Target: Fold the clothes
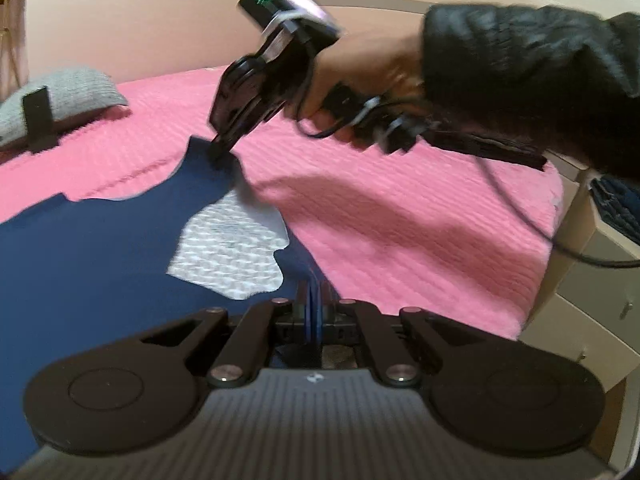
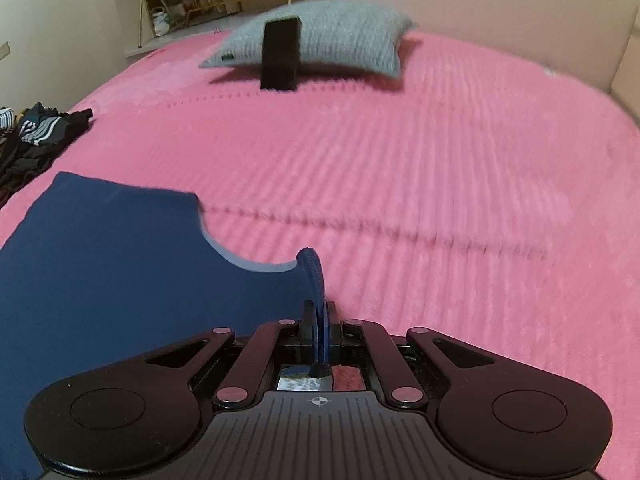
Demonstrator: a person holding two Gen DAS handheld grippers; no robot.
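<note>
- The left hand-held gripper (image 1: 311, 312) is clamped on a fold of the navy top (image 1: 100, 264), the cloth standing as a thin blue ridge between its closed fingers.
- The right hand-held gripper (image 2: 321, 334) is likewise pinched shut on a shoulder strap of the top (image 2: 100, 272), which curls up out of its fingers; the left wrist view shows its tips (image 1: 219, 151) pressed onto the top's far strap, held by a hand (image 1: 360, 76) in a black sleeve (image 1: 532, 68).
- The top lies spread flat on the pink bed (image 2: 420, 184), towards the bed's left side in the right wrist view, with its scooped neckline facing the pillow end.
- A white knitted patch (image 1: 230, 248) shows on the top just ahead of the left hand-held gripper.
- A grey pillow (image 2: 320, 36) sits at the far end of the bed, a black block (image 2: 281, 54) propped against it.
- Dark, striped clothes (image 2: 36, 132) are heaped at the bed's left edge.
- A beige cabinet (image 1: 588, 292) stands beside the bed's right edge.
</note>
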